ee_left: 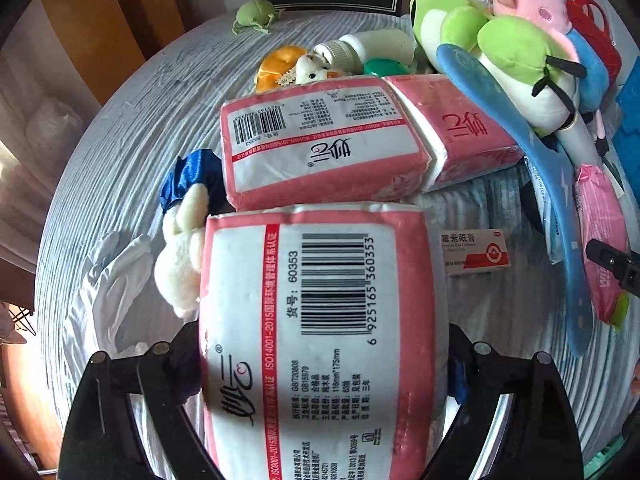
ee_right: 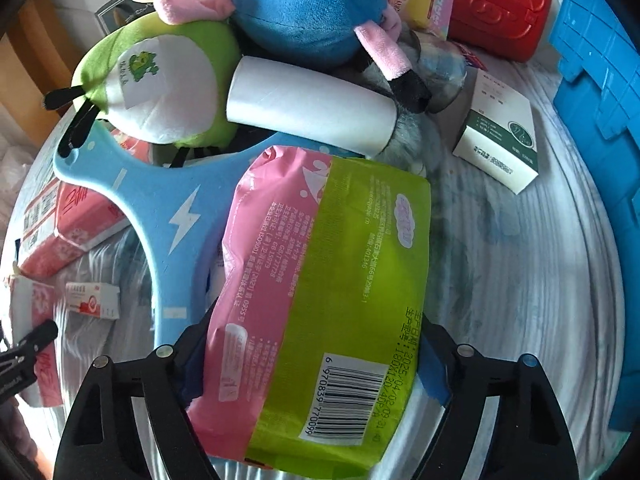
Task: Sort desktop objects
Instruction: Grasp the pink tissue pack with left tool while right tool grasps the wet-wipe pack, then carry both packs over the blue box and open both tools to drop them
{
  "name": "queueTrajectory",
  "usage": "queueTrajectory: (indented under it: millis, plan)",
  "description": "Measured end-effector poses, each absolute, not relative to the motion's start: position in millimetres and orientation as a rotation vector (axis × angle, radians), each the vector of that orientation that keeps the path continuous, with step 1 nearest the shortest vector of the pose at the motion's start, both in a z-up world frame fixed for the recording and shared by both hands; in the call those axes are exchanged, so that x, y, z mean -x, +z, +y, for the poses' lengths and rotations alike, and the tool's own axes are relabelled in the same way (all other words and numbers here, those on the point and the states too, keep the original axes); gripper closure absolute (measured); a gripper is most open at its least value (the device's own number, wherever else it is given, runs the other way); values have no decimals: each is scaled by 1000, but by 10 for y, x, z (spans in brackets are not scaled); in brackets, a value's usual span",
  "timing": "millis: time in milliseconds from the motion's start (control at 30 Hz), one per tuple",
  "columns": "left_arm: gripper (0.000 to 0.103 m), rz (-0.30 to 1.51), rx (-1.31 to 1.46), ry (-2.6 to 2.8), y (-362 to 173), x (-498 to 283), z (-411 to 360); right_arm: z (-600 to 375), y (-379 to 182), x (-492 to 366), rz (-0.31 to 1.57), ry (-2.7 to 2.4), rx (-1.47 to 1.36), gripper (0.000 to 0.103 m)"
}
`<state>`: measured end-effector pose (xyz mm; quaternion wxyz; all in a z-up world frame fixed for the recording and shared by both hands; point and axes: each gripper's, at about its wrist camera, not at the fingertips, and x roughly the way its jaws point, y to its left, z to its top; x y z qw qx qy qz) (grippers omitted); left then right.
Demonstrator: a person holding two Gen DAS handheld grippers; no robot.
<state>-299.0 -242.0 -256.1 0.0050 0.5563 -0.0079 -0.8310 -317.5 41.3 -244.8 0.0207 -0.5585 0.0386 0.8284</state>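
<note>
While the left hand-held gripper (ee_left: 320,392) clamps a pink-and-white tissue pack (ee_left: 316,340) between its jaws, barcode side up, the right hand-held gripper (ee_right: 312,392) is clamped on a pink-and-green wipes pack (ee_right: 320,300), pads pressing its sides. Both packs sit nearest, over the grey ribbed tabletop (ee_left: 120,160). Just left of the tissue pack: a cream plush (ee_left: 180,248) with blue satin. Right of it, a small red-and-white ointment box (ee_left: 474,252). Beyond, two more pink tissue packs (ee_left: 324,144) lie side by side, touching. A blue racket-shaped swatter (ee_right: 160,208) runs under the wipes pack. Farther: green plush (ee_right: 160,80), white roll (ee_right: 312,106), white-green box (ee_right: 500,136) to the right. Farthest: pink-blue plush (ee_right: 304,4), red case (ee_right: 492,4), blue crate (ee_right: 600,100) at the right edge.
</note>
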Motion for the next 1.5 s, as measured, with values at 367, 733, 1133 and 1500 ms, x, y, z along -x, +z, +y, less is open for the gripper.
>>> queueTrajectory:
  millis: [367,733,1133,1500]
  plan:
    - [12,6,-1544,-2713,-1873,2598,-1936,568,-1818,2576,-5,2760,1537,21]
    - [12,-13,-1290,-2840,-1034,2136,-1333,1009,-865,2113,-131,2946,1162,21]
    - [12,-107,-1035,-3136,-248,2018,-833,1134,-30,1669,-132,2901,808,21]
    - [12,-170,-940,-3326,215,1992,106,1870,557,1266,-99,2808,600,21]
